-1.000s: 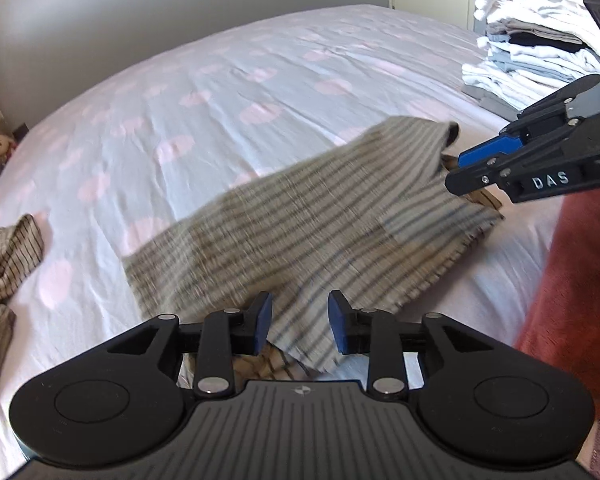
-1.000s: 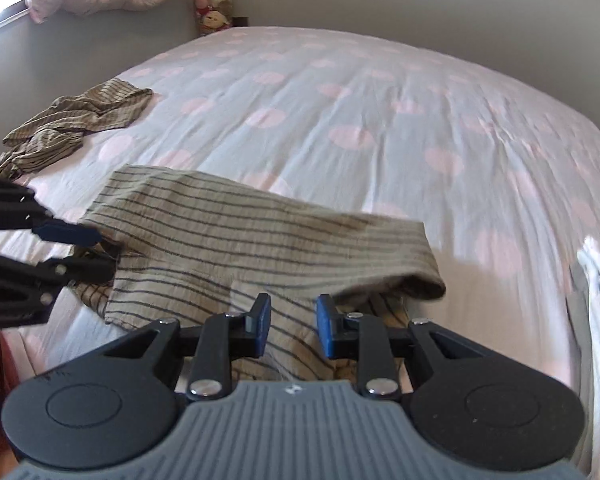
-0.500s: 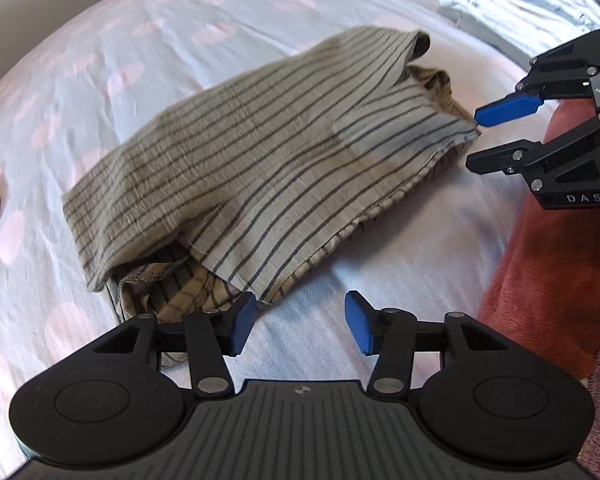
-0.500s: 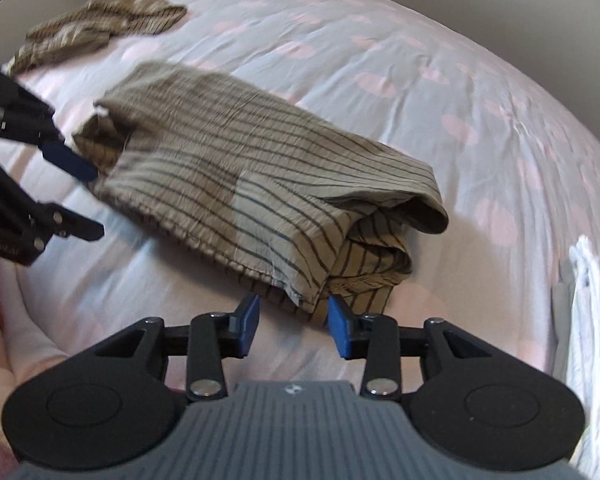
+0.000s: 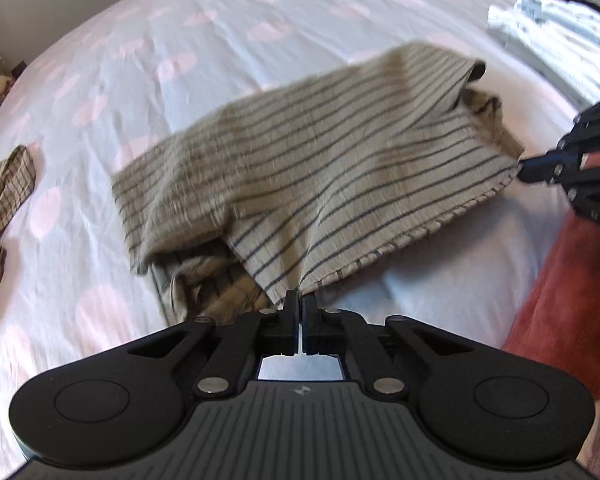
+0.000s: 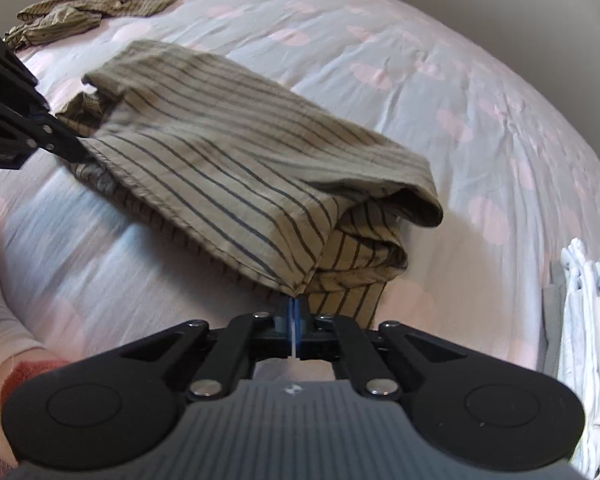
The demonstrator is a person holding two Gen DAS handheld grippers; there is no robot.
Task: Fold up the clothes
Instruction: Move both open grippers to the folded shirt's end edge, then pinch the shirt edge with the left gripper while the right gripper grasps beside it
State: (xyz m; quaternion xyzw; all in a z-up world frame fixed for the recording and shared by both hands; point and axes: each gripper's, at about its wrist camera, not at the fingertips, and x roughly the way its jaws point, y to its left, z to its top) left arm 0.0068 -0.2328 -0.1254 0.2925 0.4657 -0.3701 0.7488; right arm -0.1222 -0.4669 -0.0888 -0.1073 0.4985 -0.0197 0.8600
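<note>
Both grippers are now clamped on the garment, where half a second ago their blue-padded jaws were standing spread just short of its hem. Left gripper (image 5: 300, 300) is pinching the near-left corner of the striped garment (image 5: 320, 168) with its jaws pressed together on the stitched hem; right gripper (image 6: 296, 308) is doing the same at the opposite near corner, its jaws squeezed shut on the cloth with only a sliver of blue pad showing. The hem is stretching taut between the two pinch points along the near edge. The garment is lying on the bed (image 5: 180, 40), folded over itself: a beige, crinkle-textured woven fabric with thin dark stripes, its top layer lying fairly flat and roughly rectangular, while looser bunched layers with bolder stripes are bulging out beneath at both ends. Its far fold is forming a soft rounded roll. The bed sheet is pale with faint pink round spots and is showing fine creases. A second striped garment (image 6: 92, 4) of like fabric is lying crumpled well apart near the far edge of the bed. A stack of folded white and grey laundry (image 6: 588, 360) is sitting beside the right gripper's side. A rust-coloured fuzzy textile (image 5: 560, 280) is showing at the near edge.
</note>
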